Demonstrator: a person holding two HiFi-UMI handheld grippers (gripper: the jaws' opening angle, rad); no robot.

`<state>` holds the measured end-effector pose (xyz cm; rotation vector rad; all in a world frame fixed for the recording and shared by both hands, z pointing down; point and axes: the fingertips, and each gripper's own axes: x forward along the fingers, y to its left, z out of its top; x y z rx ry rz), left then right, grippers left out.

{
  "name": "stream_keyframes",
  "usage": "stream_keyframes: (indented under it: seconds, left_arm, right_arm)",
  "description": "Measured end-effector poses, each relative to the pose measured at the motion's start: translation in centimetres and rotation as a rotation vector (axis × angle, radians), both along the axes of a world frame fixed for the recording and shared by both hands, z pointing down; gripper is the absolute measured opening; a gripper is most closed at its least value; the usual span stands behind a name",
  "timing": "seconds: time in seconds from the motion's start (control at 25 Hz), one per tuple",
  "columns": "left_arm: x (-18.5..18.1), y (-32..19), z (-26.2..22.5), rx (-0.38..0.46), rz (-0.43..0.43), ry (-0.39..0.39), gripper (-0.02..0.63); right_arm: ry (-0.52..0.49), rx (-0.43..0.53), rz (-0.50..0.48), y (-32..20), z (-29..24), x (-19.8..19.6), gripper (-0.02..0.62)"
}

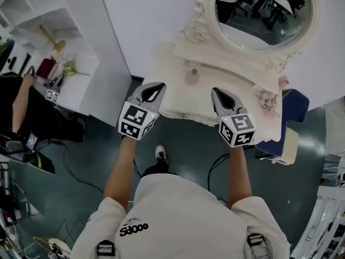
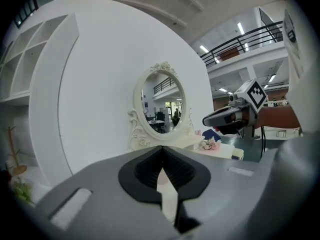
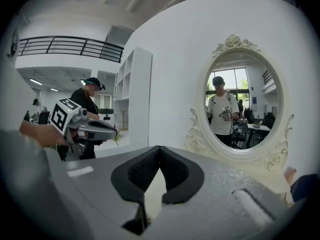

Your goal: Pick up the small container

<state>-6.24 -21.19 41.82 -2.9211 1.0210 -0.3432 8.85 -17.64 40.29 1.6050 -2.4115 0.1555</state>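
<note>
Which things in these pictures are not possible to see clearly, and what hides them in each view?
- Head view: the small container on the dressing table is too small and pale. Its lid and contents are unclear.
- Left gripper view: the body of the left gripper hides nearly all the tabletop.
- Right gripper view: the body of the right gripper does the same, and no container shows.
- Head view: the blue chair is partly behind the table.
</note>
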Motion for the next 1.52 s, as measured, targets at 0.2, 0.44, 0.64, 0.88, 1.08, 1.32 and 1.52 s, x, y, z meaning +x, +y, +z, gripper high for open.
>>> stream_keyframes:
  seconds: [0.2,0.44,0.64,0.88,1.08,1.32,1.52]
  left_arm:
    - [-0.6,-5.0,1.6,-0.047,0.022,0.004,0.018]
    - [-0.7,-8.8,5.5,-0.147,0.007,0.013,0.018]
    - [-1.0,-10.7,8.3,-0.200,-0.045,0.006,0.018]
    - [-0.1,-11.8,11.8,-0.264,-0.139,0.010,0.018]
    - [0.8,-11.7,13.9,-0.305,-0.205,-0.009,0.018]
    - [0.9,-11.0,15.4,-0.353,-0.284,-0.013,0.018]
    - [1.5,-10.5,16.4,-0.369,-0.290,-0.029,0.018]
  right_arm:
    - [0.035,-0.031,0.023,-5.5,1.9,-0.1,0.005]
    - [-0.030,-0.128,0.011,-10.3,6.2,0.0,0.123]
    - [-0.008,-0.195,0.006,-14.7,11.4,0.6,0.189]
    - [0.047,-0.294,-0.051,-18.8,19.3,1.9,0.215]
    - [0.116,-0.326,-0.125,-21.2,23.6,2.2,0.245]
    - [0.098,-0.306,-0.187,-22.8,25.2,1.1,0.207]
    - [0.093,-0.249,-0.185,-23.1,25.7,1.0,0.160]
